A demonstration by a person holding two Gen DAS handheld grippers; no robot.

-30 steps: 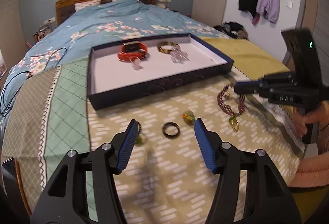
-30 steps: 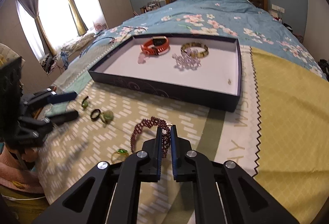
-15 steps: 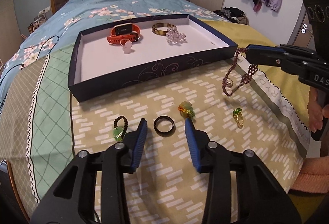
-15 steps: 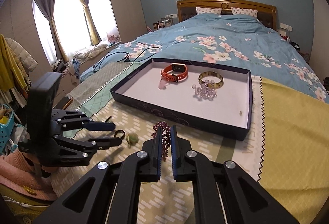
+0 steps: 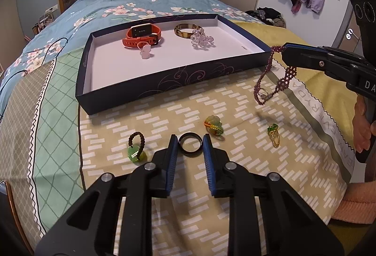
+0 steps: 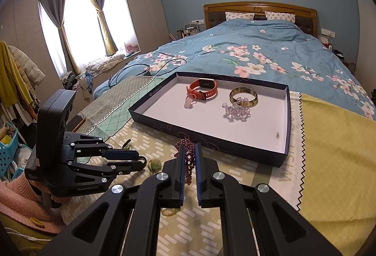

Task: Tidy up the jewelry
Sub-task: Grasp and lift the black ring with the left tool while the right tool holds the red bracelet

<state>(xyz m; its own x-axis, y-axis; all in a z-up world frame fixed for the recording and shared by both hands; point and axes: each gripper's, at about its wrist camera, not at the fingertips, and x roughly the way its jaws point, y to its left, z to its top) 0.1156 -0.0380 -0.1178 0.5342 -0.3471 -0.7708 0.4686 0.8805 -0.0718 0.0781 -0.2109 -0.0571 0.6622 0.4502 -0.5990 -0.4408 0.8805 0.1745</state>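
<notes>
A dark blue tray (image 5: 145, 89) (image 6: 285, 119) lies on the bed with an orange watch (image 5: 142, 36), an amber bangle (image 5: 188, 30) and clear beads (image 5: 202, 38) inside. My left gripper (image 5: 189, 142) has its blue pads touching both sides of a black ring (image 5: 190, 145) on the patterned cloth. My right gripper (image 6: 189, 152) is shut on a purple beaded bracelet (image 5: 275, 75) (image 6: 188, 159) and holds it hanging in the air, right of the tray's front corner.
On the cloth lie a dark bead ring with a green stone (image 5: 136, 150), a green and orange charm (image 5: 213, 125) and a gold ring with a green stone (image 5: 273, 135). A black cable (image 6: 141, 68) lies on the blue quilt.
My left gripper has closed in around the black ring. My right gripper has lifted the purple bracelet off the cloth and carried it up towards the tray.
</notes>
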